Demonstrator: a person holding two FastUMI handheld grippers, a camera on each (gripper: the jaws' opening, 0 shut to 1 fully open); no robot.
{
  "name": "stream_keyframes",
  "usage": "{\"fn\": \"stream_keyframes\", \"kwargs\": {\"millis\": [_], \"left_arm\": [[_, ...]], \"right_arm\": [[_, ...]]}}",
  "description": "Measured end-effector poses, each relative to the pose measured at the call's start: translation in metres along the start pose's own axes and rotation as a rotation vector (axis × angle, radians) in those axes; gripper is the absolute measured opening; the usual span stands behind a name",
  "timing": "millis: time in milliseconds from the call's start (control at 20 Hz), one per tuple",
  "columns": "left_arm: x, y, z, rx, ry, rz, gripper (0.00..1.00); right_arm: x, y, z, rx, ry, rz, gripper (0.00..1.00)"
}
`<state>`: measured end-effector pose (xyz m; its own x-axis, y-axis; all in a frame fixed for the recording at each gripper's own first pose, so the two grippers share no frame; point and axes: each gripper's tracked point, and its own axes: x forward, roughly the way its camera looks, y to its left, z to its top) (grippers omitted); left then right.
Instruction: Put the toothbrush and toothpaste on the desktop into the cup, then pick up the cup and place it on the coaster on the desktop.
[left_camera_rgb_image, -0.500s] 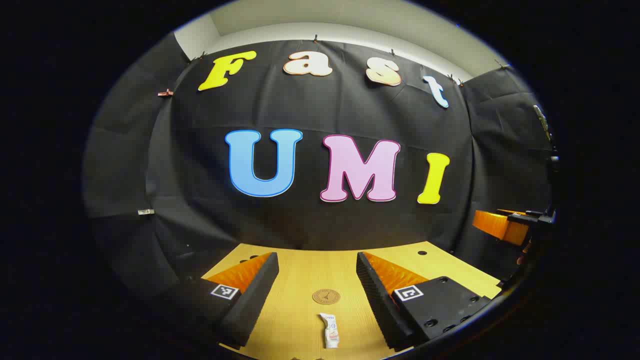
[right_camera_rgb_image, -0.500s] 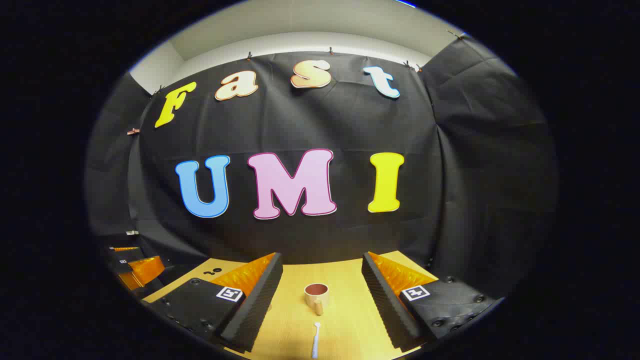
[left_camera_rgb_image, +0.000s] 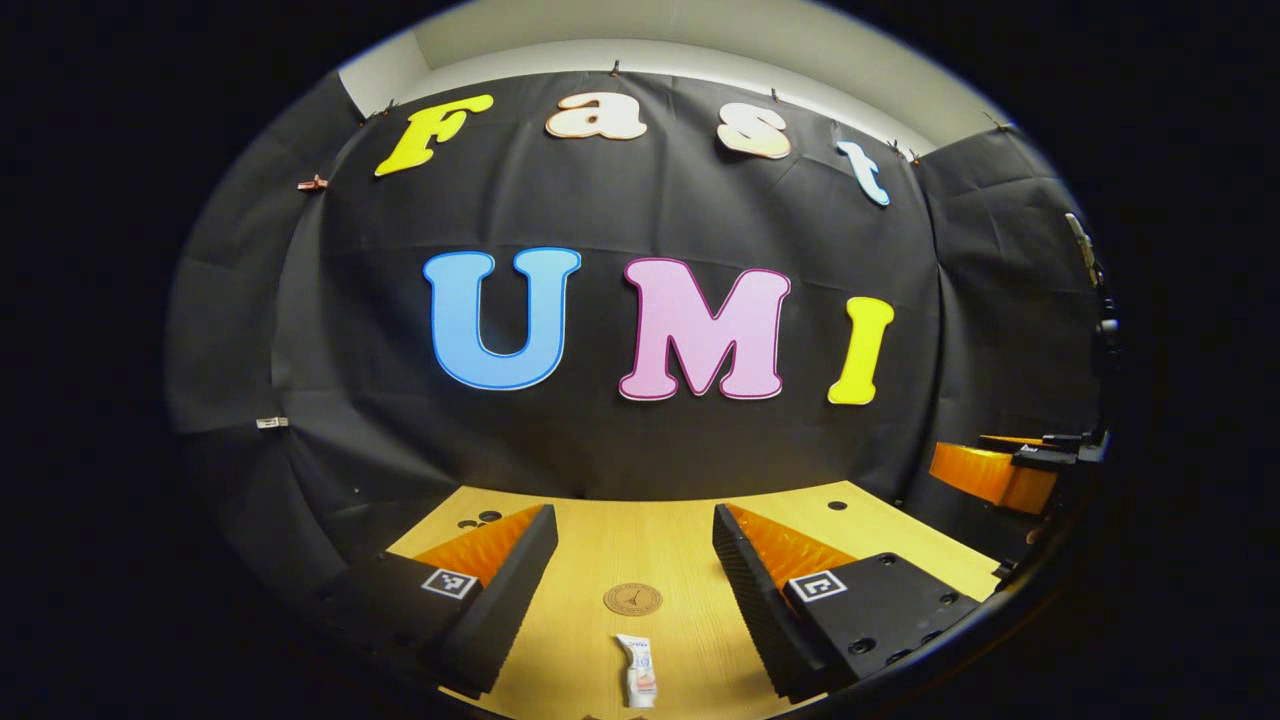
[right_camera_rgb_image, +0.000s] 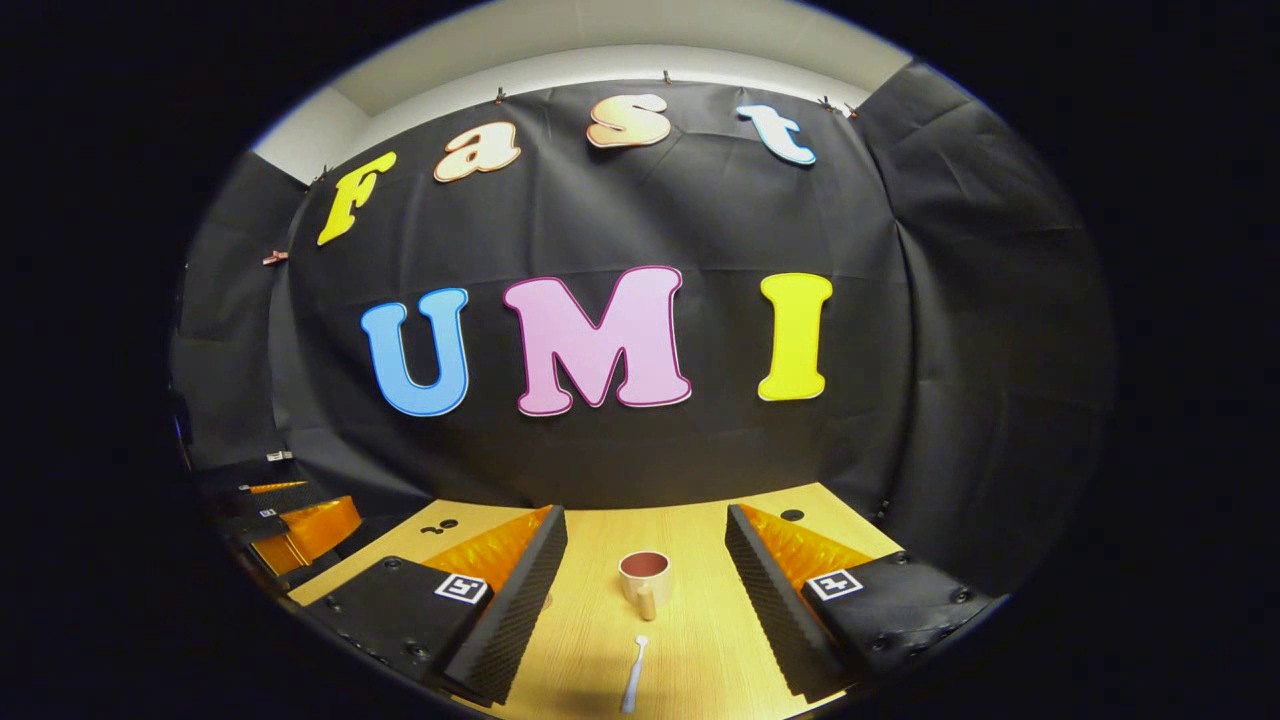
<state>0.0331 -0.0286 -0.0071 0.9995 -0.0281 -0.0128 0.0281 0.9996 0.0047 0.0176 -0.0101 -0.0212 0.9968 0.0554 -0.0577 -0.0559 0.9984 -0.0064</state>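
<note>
left gripper (left_camera_rgb_image: 632, 570) fingers spread wide, right gripper (right_camera_rgb_image: 645, 575) likewise, both level, nothing held

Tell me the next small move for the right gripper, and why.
Probably lower the right gripper onto the toothbrush: it lies flat on the desktop between the open fingers, just short of the empty cup, and nothing is held yet.

A pale wooden counter (left_camera_rgb_image: 640, 535) is lying under both views, small dark round holes (left_camera_rgb_image: 837, 505) showing near its far edge. Black cloth (right_camera_rgb_image: 600, 480) is hanging behind it as the wall, with small clips (left_camera_rgb_image: 312, 184) holding it beneath a light ceiling (right_camera_rgb_image: 600, 50).
</note>
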Motion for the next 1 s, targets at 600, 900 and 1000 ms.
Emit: {"fn": "stream_keyframes", "kwargs": {"millis": [600, 900, 1000], "left_arm": [[0.027, 0.016, -0.048, -0.057, 0.125, 0.040, 0.98], [0.042, 0.024, -0.111, -0.074, 0.270, 0.081, 0.97], [0.045, 0.021, -0.137, -0.088, 0.330, 0.079, 0.98]], "right_arm": [[0.011, -0.012, -0.023, 0.040, 0.071, 0.027, 0.98], [0.020, -0.020, -0.043, 0.046, 0.138, 0.034, 0.98], [0.024, -0.023, -0.049, 0.040, 0.157, 0.039, 0.98]]}}
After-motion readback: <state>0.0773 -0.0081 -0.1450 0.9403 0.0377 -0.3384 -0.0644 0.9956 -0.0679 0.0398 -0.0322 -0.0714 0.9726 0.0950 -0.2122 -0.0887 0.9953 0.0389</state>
